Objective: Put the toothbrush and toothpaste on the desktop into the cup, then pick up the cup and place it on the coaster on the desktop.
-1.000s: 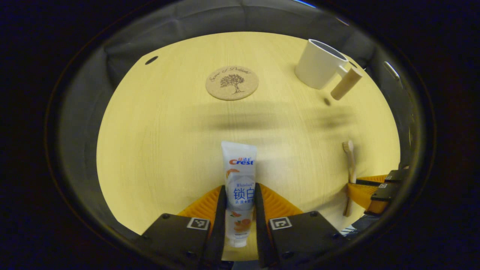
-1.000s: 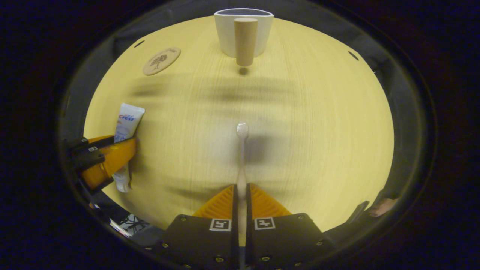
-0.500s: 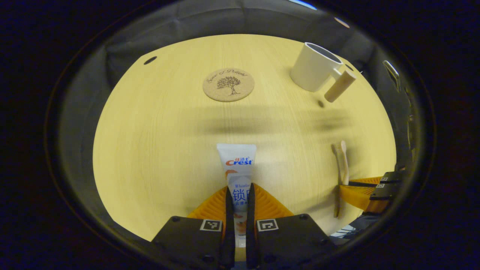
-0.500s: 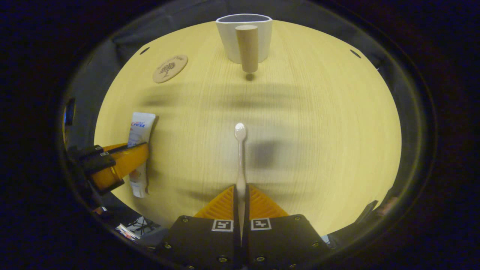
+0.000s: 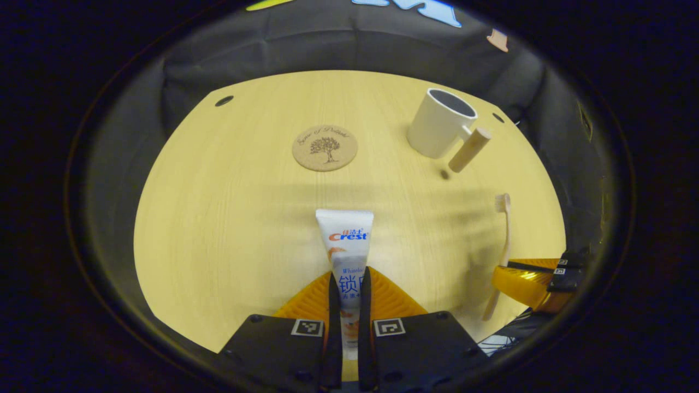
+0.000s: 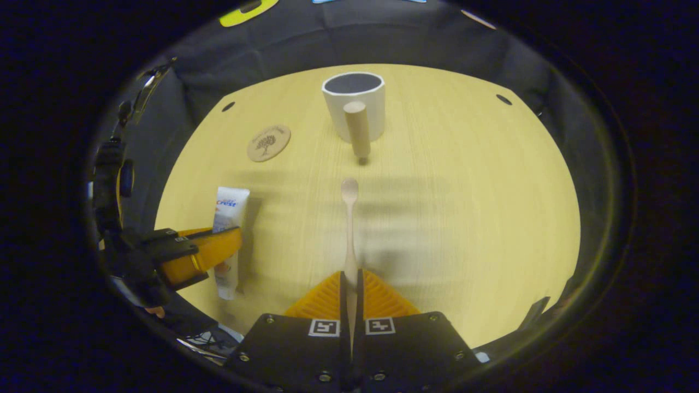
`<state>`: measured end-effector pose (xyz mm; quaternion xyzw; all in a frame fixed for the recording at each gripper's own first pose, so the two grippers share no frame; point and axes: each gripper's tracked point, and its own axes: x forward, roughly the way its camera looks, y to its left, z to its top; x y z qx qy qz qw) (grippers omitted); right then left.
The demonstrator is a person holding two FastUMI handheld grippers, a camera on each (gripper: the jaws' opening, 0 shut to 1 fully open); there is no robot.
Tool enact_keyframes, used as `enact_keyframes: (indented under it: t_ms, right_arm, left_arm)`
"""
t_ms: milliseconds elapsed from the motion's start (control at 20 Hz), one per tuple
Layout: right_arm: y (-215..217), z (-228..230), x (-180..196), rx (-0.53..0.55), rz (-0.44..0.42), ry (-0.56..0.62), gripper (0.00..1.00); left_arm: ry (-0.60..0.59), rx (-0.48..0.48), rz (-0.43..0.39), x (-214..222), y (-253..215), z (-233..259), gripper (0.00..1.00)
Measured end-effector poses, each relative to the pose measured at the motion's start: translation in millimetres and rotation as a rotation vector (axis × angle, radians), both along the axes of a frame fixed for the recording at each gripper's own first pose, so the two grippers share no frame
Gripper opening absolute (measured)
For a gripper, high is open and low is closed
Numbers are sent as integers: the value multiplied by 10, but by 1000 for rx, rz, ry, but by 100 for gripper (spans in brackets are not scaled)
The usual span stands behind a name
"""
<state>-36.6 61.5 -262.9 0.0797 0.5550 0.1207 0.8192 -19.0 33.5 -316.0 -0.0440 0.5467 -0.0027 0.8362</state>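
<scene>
Left gripper (image 5: 349, 284) jaws pinch the toothpaste (image 5: 345, 240); its long axis runs ahead toward the coaster (image 5: 325, 148), cap end hidden between the jaws. Right gripper (image 6: 349, 284) jaws pinch the toothbrush (image 6: 349, 224), head pointing at the cup (image 6: 355, 103); handle end hidden. Cup upright on the table (image 6: 464, 191), right of the coaster, wooden handle facing the toothbrush.

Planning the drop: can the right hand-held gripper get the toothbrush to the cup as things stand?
Probably yes: the right hand-held gripper grips the toothbrush, and bare desktop lies between it and the cup straight ahead.
</scene>
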Motion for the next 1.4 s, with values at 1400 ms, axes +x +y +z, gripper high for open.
enact_keyframes:
  t_ms: [1400]
  right_arm:
    - [41,1881,1860,91,-99,-936,2]
  left_arm:
    - [-673,-100,-33,1453,-165,1916,19]
